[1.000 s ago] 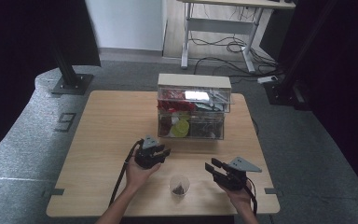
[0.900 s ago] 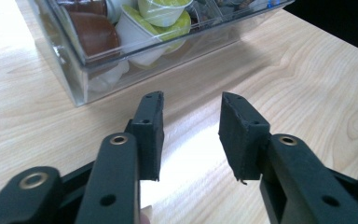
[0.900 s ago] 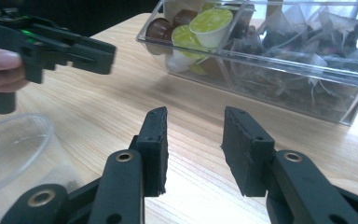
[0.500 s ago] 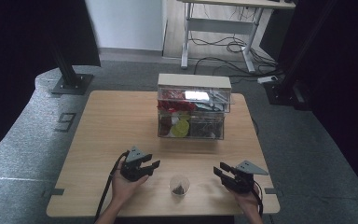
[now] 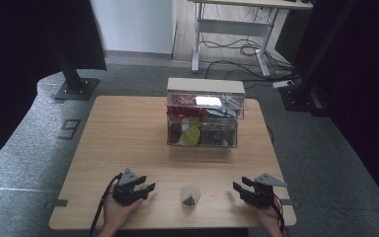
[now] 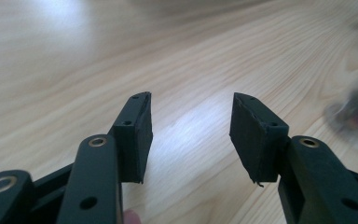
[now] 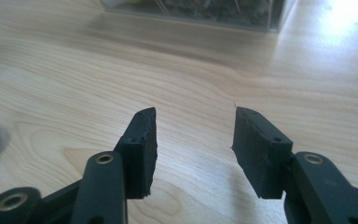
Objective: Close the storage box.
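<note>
A small clear cup [image 5: 190,196] with something dark in it stands near the table's front edge, between my two grippers. Left of the cup, my left gripper [image 5: 146,189] rests low over the wood, open, nothing between its jaws. Its jaws have just been opening. In the left gripper view [image 6: 189,126] the cup [image 6: 357,115] is a blur at the right. My right gripper [image 5: 240,189] sits right of the cup, open and empty, its jaws also just opening. The right gripper view [image 7: 193,140] has bare wood between the pads.
A clear plastic drawer box [image 5: 203,120] with red, yellow and dark contents stands at the table's [image 5: 128,133] far middle; its base [image 7: 191,9] is at the top of the right gripper view. A desk with cables stands on the floor beyond.
Both hands have drawn back toward the near edge and sunk. The left gripper went left, away from the cup, and the right gripper slightly right. Both pairs of jaws stand wider.
</note>
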The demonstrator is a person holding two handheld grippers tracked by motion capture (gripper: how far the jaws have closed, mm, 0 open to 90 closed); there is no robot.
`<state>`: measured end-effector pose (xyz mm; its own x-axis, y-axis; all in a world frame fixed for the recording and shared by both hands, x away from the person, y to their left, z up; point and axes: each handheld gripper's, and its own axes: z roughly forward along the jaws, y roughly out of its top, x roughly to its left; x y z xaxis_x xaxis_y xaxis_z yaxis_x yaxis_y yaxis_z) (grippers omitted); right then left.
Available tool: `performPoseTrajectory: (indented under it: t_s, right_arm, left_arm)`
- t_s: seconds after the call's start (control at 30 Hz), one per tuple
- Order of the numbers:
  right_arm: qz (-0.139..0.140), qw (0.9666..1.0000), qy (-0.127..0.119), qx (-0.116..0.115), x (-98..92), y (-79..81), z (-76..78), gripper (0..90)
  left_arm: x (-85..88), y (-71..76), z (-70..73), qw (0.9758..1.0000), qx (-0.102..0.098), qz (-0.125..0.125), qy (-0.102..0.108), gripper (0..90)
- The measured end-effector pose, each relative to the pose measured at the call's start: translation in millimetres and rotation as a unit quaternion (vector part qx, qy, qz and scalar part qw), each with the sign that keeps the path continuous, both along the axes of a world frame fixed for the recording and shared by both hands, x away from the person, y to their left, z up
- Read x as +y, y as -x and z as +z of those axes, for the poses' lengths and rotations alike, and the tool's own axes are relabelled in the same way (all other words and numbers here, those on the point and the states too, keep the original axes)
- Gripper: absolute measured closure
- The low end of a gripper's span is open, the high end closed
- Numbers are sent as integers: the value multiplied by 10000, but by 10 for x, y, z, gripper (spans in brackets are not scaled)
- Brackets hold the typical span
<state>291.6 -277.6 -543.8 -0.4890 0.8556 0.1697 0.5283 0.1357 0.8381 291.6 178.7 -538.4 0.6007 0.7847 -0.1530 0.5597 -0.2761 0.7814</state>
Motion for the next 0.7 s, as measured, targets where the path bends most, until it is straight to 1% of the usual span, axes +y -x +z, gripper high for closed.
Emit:
performPoseTrajectory:
  t_s: [0.07,0.17,0.27,0.47,0.7]
  right_arm:
    - [-13,10000,9,45,-2,-16,-24,482]
    - [-4,9999,91,107,11,-29,-60,473]
    - [2,9998,117,144,16,-39,-83,468]
    - [-44,9998,97,170,8,-47,-86,444]
    - [-78,9997,135,192,12,-50,-86,413]
  left_arm:
    - [11,-7,-27,10000,60,37,28,488]
    - [0,-21,-44,10000,83,23,-9,488]
    - [-10,-22,-61,9999,103,21,-35,485]
    - [-3,-40,-67,9999,113,63,-6,480]
    - [11,-42,-68,9999,121,94,-1,470]
